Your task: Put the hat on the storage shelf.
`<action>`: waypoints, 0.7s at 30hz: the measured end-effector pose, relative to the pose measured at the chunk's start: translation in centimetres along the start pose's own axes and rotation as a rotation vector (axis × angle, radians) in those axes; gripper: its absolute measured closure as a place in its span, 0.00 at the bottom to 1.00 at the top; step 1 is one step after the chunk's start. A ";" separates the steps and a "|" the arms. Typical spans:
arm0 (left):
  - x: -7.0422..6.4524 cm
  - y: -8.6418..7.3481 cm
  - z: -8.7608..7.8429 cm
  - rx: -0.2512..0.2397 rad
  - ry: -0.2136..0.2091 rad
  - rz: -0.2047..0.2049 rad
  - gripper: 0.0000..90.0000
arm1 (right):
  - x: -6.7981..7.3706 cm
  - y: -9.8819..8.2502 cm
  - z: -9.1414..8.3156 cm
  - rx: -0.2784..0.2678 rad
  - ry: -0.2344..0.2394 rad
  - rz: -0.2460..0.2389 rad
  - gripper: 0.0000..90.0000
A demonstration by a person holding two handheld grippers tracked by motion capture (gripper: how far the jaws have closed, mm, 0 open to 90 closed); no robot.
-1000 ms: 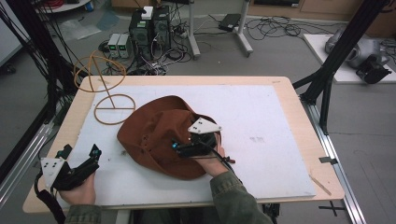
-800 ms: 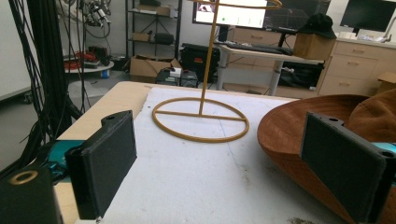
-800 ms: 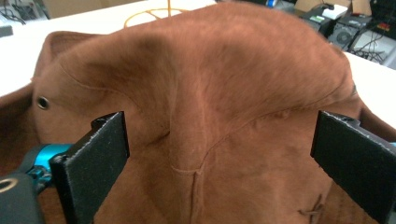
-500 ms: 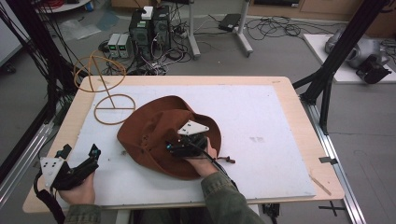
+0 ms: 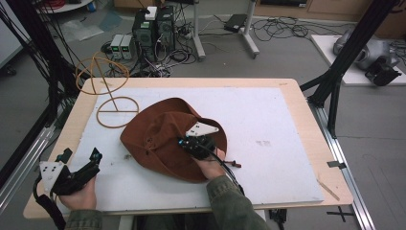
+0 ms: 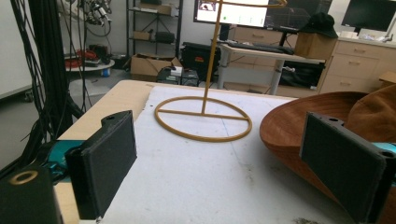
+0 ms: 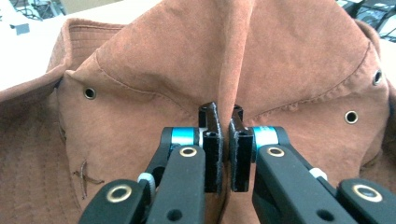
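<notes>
The surface (image 5: 297,143), a pale wooden top overlaid with a white, slightly scuffed mat, carried the work; near its middle, toward the person's side, the brown bucket hat (image 5: 158,139) was laid crown-up, its cloth soft and suede-like, stitched in rows and pierced by small metal eyelets, one side of its brim curled up. Beside it, toward the far left corner, the wire hat stand (image 5: 117,111) was seen, a thin yellow-gold ring base with an upright rod and a hoop on top. Since a second earlier the jaws of the right gripper (image 5: 191,142) had been closed from wide apart, and a raised ridge of crown fabric was now pinched between its flat black pads; the hat was thus judged secured for lifting, probably toward the stand. The left gripper (image 5: 79,165) was held at the near left edge, its jaws spread wide with nothing between them, the hat's brim lying just beside it.
</notes>
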State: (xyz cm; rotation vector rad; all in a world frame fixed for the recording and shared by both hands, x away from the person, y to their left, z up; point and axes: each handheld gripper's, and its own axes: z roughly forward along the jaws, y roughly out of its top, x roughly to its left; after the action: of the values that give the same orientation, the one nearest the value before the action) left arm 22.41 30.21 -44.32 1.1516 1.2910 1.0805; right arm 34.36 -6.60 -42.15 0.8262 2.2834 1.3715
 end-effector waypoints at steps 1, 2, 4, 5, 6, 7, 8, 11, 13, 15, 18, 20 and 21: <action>0.1 0.0 0.0 0.000 0.001 -0.002 0.12 | 0.1 0.0 0.0 -0.007 -0.009 -0.012 0.97; 0.1 0.0 0.0 -0.002 0.003 -0.006 0.12 | 0.1 0.0 0.0 -0.011 -0.016 -0.014 0.97; 0.3 0.0 -0.1 -0.004 0.005 -0.010 0.12 | 0.3 0.0 -0.1 -0.016 -0.022 -0.018 0.97; 0.3 0.0 -0.1 -0.004 0.005 -0.010 0.12 | 0.3 0.0 -0.2 -0.020 -0.023 -0.014 0.97; 0.3 0.0 -0.1 -0.004 0.005 -0.009 0.12 | 0.3 0.0 -0.2 -0.025 -0.021 -0.012 0.97; 0.3 0.0 -0.1 -0.002 0.005 -0.007 0.12 | 0.3 0.0 -0.3 -0.026 -0.021 -0.011 0.97; 0.2 0.0 -0.1 -0.001 0.003 -0.008 0.12 | 0.3 0.0 -0.3 -0.028 -0.022 -0.008 0.97; 0.2 0.0 0.0 -0.002 0.002 -0.006 0.12 | 0.2 0.1 -0.6 -0.040 -0.027 0.008 0.97; 0.2 0.0 0.0 -0.002 0.002 -0.005 0.12 | 0.2 0.1 -0.7 -0.049 -0.029 0.012 0.97; 0.2 0.0 0.0 -0.002 0.002 -0.005 0.12 | 0.1 0.2 -0.9 -0.055 -0.028 0.016 0.97; 0.2 0.0 0.0 -0.002 0.002 -0.005 0.12 | -0.1 0.2 -1.3 -0.075 -0.032 0.030 0.97; 0.1 0.0 0.0 -0.003 0.001 -0.006 0.12 | -0.2 0.2 -1.6 -0.088 -0.034 0.036 0.97; 0.1 0.0 0.0 -0.003 0.001 -0.006 0.12 | -0.2 0.2 -1.6 -0.088 -0.034 0.036 0.97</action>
State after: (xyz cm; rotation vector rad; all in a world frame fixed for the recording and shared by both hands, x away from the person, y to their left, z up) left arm 22.38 30.36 -44.31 1.1443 1.2928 1.0785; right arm 33.70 -7.71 -41.22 0.8589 2.1758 1.4514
